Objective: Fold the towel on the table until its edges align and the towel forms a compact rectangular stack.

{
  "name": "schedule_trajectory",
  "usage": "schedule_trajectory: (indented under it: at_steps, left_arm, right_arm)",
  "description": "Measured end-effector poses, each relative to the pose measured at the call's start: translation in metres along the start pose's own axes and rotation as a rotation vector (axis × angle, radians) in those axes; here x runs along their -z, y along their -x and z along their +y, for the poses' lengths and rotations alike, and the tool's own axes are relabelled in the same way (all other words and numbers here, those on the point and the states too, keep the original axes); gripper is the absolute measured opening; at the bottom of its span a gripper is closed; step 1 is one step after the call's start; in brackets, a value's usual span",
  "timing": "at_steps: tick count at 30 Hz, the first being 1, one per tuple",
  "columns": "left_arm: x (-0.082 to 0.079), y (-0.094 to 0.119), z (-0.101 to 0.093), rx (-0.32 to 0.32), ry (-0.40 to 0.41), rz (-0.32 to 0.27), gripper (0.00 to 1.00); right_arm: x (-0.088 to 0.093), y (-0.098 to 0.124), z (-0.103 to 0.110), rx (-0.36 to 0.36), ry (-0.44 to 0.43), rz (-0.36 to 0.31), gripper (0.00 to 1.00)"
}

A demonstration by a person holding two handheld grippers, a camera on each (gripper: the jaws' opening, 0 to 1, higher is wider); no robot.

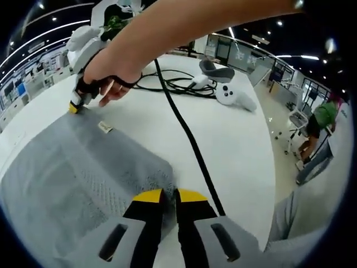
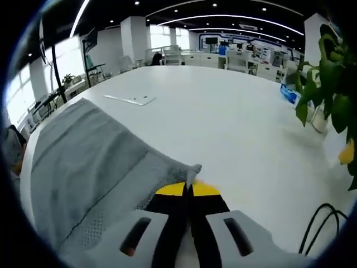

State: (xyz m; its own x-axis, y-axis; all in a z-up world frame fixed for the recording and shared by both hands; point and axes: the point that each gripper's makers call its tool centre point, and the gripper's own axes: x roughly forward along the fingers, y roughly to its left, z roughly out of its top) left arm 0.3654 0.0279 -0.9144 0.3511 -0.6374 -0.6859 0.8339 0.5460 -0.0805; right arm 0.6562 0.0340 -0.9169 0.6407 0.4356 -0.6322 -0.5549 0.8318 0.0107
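Pinching that soft, floppy towel (image 1: 83, 173) by its corners, you've got both the left gripper (image 1: 168, 196) and right gripper (image 2: 188, 190) clamped on it, so lift evenly off the desk (image 2: 234, 111).

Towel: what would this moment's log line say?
towel: flat on table | left gripper: shut on towel edge | right gripper: shut on towel corner

- Open-plan office, dark ceiling (image 2: 184, 8) with recessed spots and curved LED strips.
- Big windows (image 2: 67, 58) on one side, white columns.
- Rows of desks and chairs (image 2: 234, 56) at the back.
- Pale glossy floor (image 1: 281, 139).
- Potted plant (image 2: 326, 72) at the table edge.
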Motion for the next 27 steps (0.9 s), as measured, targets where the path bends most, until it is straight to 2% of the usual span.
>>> schedule_trajectory:
  at_steps: [5, 9, 11, 13, 15, 17, 23, 27]
  left_arm:
    - [-0.003, -0.004, -0.006, 0.015, -0.015, -0.008, 0.08]
    - [-0.006, -0.007, -0.009, 0.017, 0.011, -0.019, 0.08]
    - [-0.010, -0.010, -0.010, 0.027, 0.046, -0.019, 0.07]
    - [-0.011, -0.011, -0.010, 0.032, 0.124, -0.011, 0.07]
    - [-0.016, -0.010, -0.008, 0.033, 0.118, -0.011, 0.06]
    - [-0.020, -0.006, -0.008, 0.030, 0.124, -0.022, 0.06]
    - [-0.035, 0.007, -0.006, 0.015, 0.122, -0.063, 0.06]
    - [-0.044, 0.014, -0.007, 0.011, 0.114, -0.087, 0.06]
  right_arm:
    - [0.006, 0.012, -0.016, 0.030, -0.020, 0.004, 0.00]
    - [0.001, 0.023, -0.023, 0.044, -0.033, -0.019, 0.00]
    - [-0.003, 0.031, -0.026, 0.057, -0.029, -0.028, 0.00]
    - [-0.006, 0.035, -0.028, 0.063, -0.038, -0.043, 0.00]
    - [-0.012, 0.045, -0.029, 0.069, -0.048, -0.062, 0.00]
    - [-0.013, 0.042, -0.032, 0.071, -0.055, -0.075, 0.00]
    - [-0.025, 0.060, -0.032, 0.083, -0.074, -0.105, 0.00]
    - [-0.028, 0.061, -0.039, 0.094, -0.097, -0.124, 0.00]
